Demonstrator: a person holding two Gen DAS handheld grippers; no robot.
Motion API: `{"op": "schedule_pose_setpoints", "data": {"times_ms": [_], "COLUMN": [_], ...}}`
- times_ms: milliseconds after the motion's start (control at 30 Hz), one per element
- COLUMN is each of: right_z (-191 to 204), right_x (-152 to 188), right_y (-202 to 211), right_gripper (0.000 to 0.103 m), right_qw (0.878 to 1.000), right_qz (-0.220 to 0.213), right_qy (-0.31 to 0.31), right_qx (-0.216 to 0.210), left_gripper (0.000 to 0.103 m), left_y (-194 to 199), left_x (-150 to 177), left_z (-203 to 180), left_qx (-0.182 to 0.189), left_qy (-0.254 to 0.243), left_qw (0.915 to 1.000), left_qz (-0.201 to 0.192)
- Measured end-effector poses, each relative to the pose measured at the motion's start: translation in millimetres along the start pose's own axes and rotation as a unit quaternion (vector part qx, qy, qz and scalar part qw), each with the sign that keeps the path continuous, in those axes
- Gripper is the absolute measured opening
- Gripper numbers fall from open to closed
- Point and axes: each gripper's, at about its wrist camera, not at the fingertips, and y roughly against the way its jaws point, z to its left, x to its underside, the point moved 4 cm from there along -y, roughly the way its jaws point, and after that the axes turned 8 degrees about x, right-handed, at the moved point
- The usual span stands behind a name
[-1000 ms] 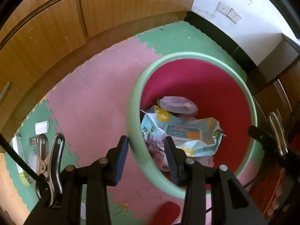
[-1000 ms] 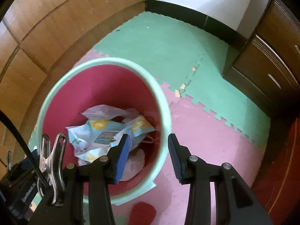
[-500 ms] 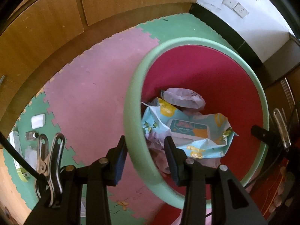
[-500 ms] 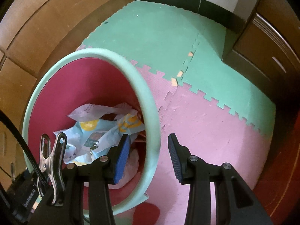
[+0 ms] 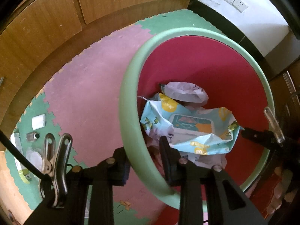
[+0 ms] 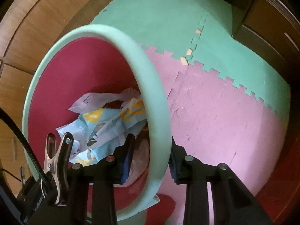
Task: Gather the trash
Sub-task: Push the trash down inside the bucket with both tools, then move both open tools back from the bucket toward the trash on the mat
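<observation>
Trash bin [image 5: 129,112] w/ pale green rim and red inside stands on pink/green foam floor mat [image 5: 88,97]; both grippers straddle its rim on opposite sides. Inside: crumpled blue wipes packet [image 5: 189,129] on top, white/lilac wrapper [image 5: 185,91] behind it, more pale scraps below.

Step in hand (my read): taking hold of bin by rim w/ both tools, prob. to lift or carry it.

L to R:
- Far left on mat, loose bits: small white block [image 5: 38,121], small metal piece [image 5: 31,136], some packaging at the edge. Possibly trash not yet collected; can't ID.
- Left gripper [image 5: 144,161]: one finger outside the rim, one inside, jaws closing w/ rim between. Gap to the pads looks nearly gone; firm contact can't be confirmed.
- Right gripper [image 6: 150,159]: same arrangement on the opposite rim section, jaws closing around it; blue pad faces [image 6: 126,159] sit just beside the rim, contact unclear.

Next move calls for: finish the squeeze on both sides evenly, then lift level so the bin doesn't tip.

In the way: wood cabinets [image 5: 46,28] near bin on left; dark drawer unit [image 6: 271,18] on right. Inner fingers near the packet, could snag it.
</observation>
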Motion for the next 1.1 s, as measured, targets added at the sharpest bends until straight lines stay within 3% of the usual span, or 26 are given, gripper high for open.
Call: {"op": "schedule_pose_setpoints", "data": {"times_ms": [267,467,600,1100], "right_z": [6,18,38,135], "right_x": [5,9,13,38], "right_y": [-6,-12,-11,-8], "right_gripper": [0.031,0.025,0.025,0.025], "right_qw": [1.0,0.998,0.996,0.989], "right_qz": [0.018,0.039,0.041,0.03], "right_qy": [0.007,0.011,0.033,0.126], "right_qx": [-0.012,-0.058,-0.067,-0.076], "left_gripper": [0.029,0.029,0.029,0.03], "left_y": [-3,4,6,46], "left_x": [4,2,4,30], "left_z": [-8,-2,7,107], "left_qx": [-0.006,-0.016,-0.018,-0.037], "left_qy": [0.007,0.028,0.051,0.14], "left_qw": [1.0,0.9994,0.9985,0.9884], "left_qz": [0.0,-0.011,-0.013,-0.046]}}
